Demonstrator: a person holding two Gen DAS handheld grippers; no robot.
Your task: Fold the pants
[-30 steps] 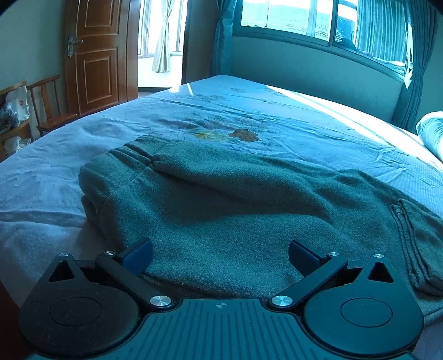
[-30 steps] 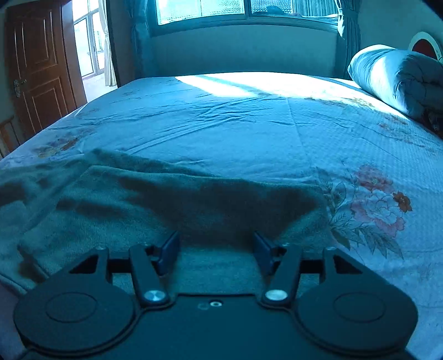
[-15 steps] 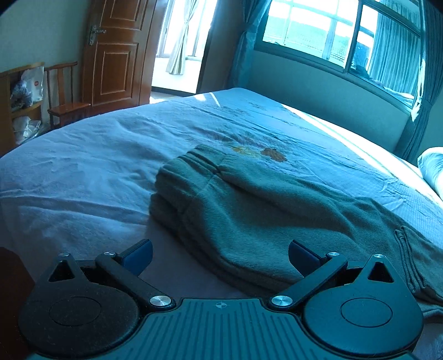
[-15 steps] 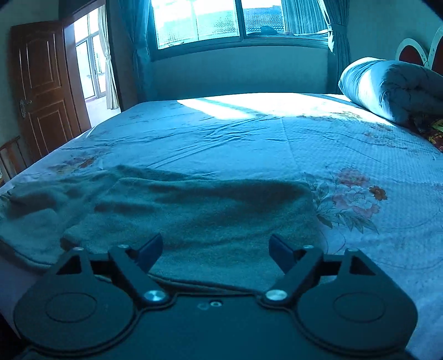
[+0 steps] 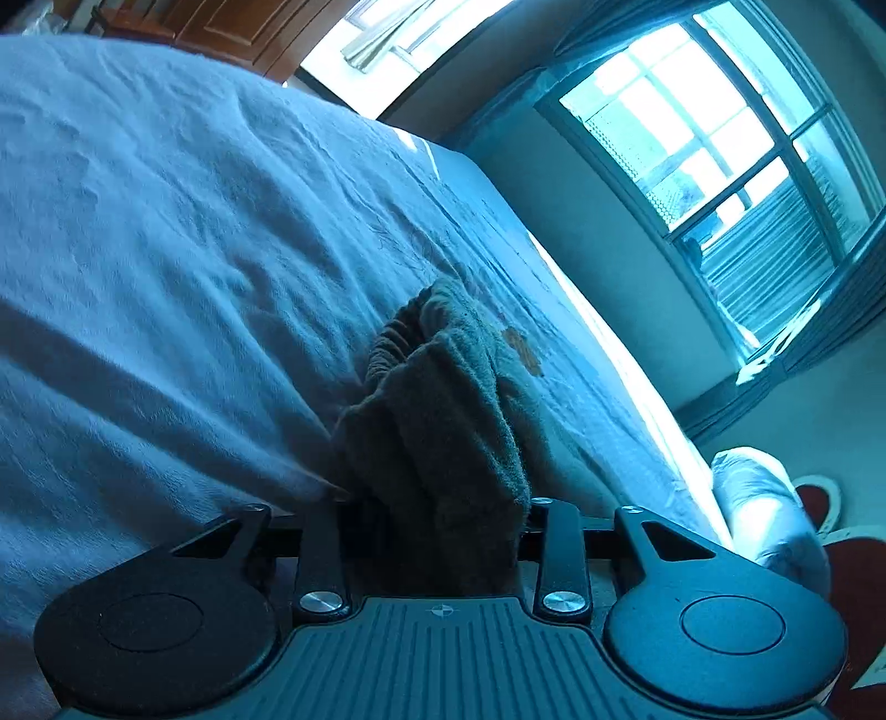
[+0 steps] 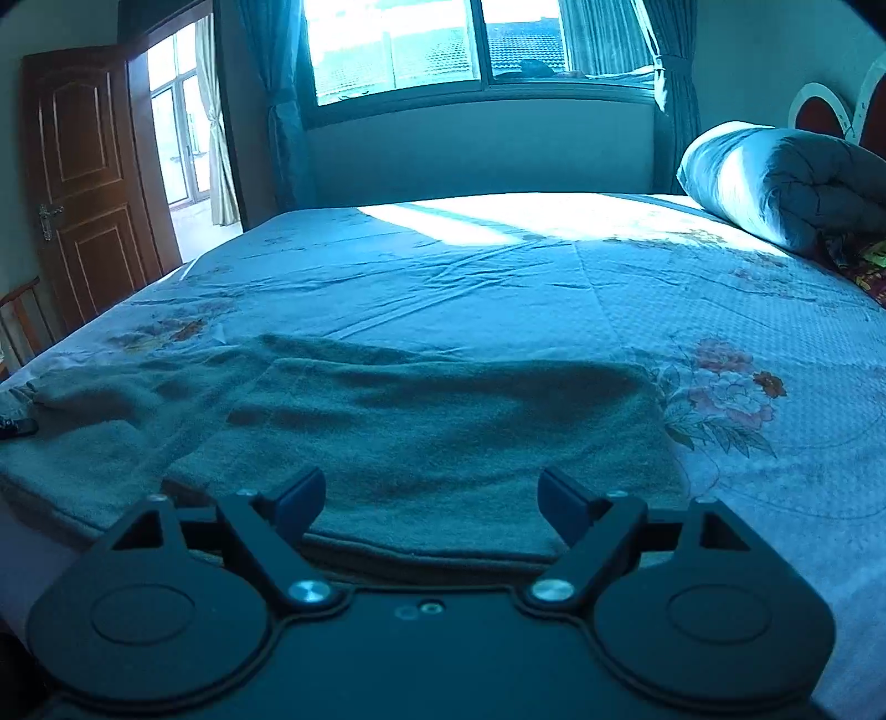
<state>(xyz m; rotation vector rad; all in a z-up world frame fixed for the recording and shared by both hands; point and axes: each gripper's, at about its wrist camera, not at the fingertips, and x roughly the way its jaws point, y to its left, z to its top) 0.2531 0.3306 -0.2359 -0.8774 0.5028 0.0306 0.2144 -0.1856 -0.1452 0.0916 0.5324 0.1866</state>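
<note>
Now my left gripper (image 5: pixel 437 531), open a moment ago, has clamped the fuzzy grey-green pants (image 5: pixel 443 421) at lower centre; my right gripper (image 6: pixel 429 495) hovers wide open, holding nothing.

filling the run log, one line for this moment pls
left gripper shut on pants | right gripper open over pants | bed

Daylight pours through the window (image 6: pixel 482 50) and lays an overexposed strip on the bed (image 6: pixel 498 277) just below it. Nearer the camera from that strip, the bedding sits in dimmer, blue-tinted shade. Both views bow strongly at the edges, corners darkened. The left wrist view is steeply tilted, its window (image 5: pixel 720 138) glaring white.
</note>
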